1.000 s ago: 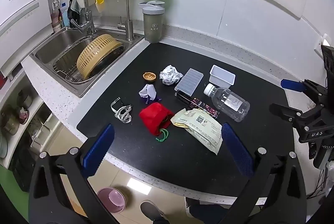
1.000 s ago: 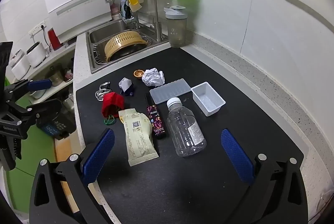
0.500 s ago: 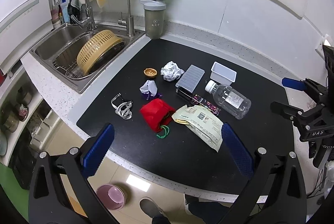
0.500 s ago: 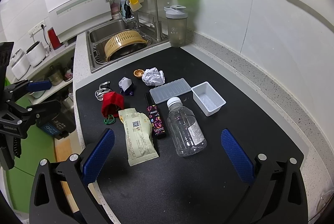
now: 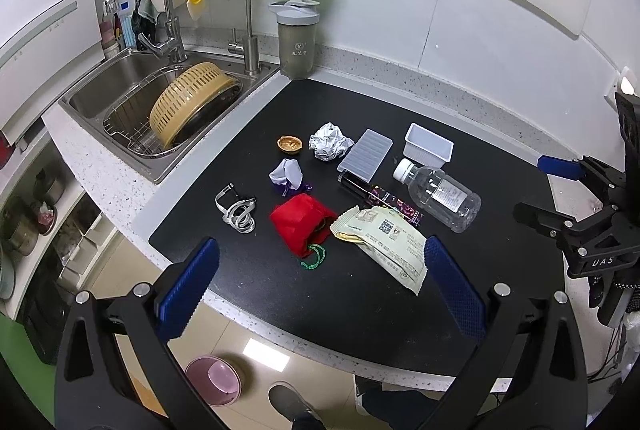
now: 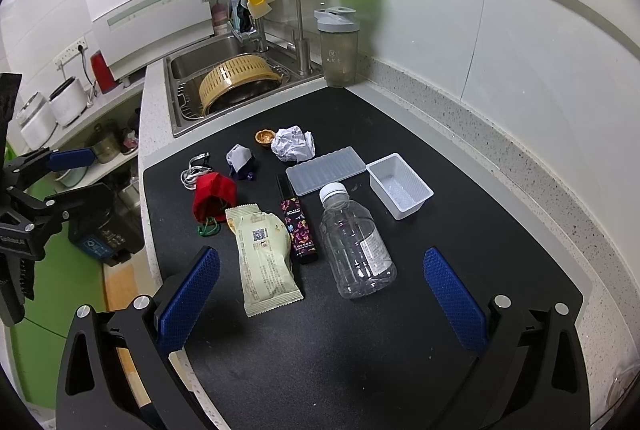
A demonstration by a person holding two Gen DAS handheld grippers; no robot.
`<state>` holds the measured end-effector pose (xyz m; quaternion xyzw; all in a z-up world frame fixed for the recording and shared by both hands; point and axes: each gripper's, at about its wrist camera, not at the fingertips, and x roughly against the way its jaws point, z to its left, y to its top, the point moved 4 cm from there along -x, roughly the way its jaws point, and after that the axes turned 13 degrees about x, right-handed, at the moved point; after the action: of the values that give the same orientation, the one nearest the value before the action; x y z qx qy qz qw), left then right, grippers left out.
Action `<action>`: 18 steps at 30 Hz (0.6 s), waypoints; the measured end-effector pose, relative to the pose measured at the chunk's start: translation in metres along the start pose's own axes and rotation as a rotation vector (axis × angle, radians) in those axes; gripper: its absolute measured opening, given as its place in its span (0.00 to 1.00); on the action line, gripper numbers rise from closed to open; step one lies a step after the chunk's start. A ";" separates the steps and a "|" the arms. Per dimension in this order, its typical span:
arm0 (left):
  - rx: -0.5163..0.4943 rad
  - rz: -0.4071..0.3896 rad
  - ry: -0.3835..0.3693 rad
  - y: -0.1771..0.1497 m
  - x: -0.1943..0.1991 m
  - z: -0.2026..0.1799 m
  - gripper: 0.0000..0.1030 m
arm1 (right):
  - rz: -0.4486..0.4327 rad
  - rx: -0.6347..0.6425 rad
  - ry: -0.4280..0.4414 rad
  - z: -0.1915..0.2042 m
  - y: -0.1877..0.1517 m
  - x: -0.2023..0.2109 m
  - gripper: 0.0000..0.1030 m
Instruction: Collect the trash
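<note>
Through the left wrist camera, my left claw [image 5: 320, 282] hangs above the near edge of the black mat [image 5: 500, 294] with its blue pads spread wide and nothing between them. Straight ahead of it lies a red pouch [image 5: 301, 224], and just beyond that a small purple-and-white wrapper [image 5: 287, 175]. Ahead and toward the right pad, a beige snack packet [image 5: 384, 240] lies flat, its far end overlapping a dark patterned stick pack [image 5: 380, 195]. Further off on that side a clear plastic bottle [image 5: 438, 193] rests on its side, with a white tray [image 5: 428, 151] and a ribbed lid [image 5: 365, 154] behind it. A crumpled paper ball [image 5: 330, 141] and a nutshell half [image 5: 289, 143] sit farthest out. Toward the left pad is a coiled cable [image 5: 237, 210]. The other claw shows at the far right edge.

Through the right wrist camera, my right claw [image 6: 320, 286] is likewise wide open and empty, over the mat [image 6: 480, 230]. The bottle [image 6: 354, 242] lies just ahead of the gap, cap pointing away. The snack packet [image 6: 266, 256] is ahead by the left pad, with the stick pack [image 6: 298, 226] between it and the bottle. The tray [image 6: 400, 186] stands ahead to the right, beside the lid [image 6: 326, 170]. Past these are the paper ball [image 6: 293, 143], the pouch [image 6: 212, 195] and the wrapper [image 6: 240, 159].
</note>
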<state>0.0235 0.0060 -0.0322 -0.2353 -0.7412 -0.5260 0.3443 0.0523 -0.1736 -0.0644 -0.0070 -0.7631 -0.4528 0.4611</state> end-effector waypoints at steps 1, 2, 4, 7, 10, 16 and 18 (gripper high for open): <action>-0.001 0.000 0.000 0.000 0.000 0.000 0.97 | 0.001 -0.001 0.001 -0.001 0.001 0.000 0.95; -0.001 -0.001 0.001 0.000 0.000 0.000 0.97 | 0.001 -0.001 0.001 -0.001 0.001 0.000 0.95; 0.000 -0.002 0.001 0.001 0.000 0.000 0.97 | 0.001 -0.001 0.001 -0.001 0.001 0.000 0.95; -0.002 -0.002 0.002 0.001 0.001 -0.001 0.97 | 0.000 -0.002 0.000 -0.001 0.001 0.000 0.95; -0.002 -0.001 -0.001 0.001 0.000 -0.002 0.97 | 0.001 -0.001 0.000 -0.001 0.001 0.000 0.95; -0.009 -0.009 0.005 0.003 0.000 -0.002 0.97 | 0.001 0.000 0.000 -0.001 0.001 0.000 0.95; -0.022 -0.015 0.012 0.003 -0.001 -0.003 0.97 | 0.002 0.000 0.000 -0.001 0.000 0.000 0.95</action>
<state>0.0269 0.0039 -0.0307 -0.2303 -0.7350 -0.5381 0.3422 0.0532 -0.1744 -0.0642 -0.0079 -0.7631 -0.4523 0.4617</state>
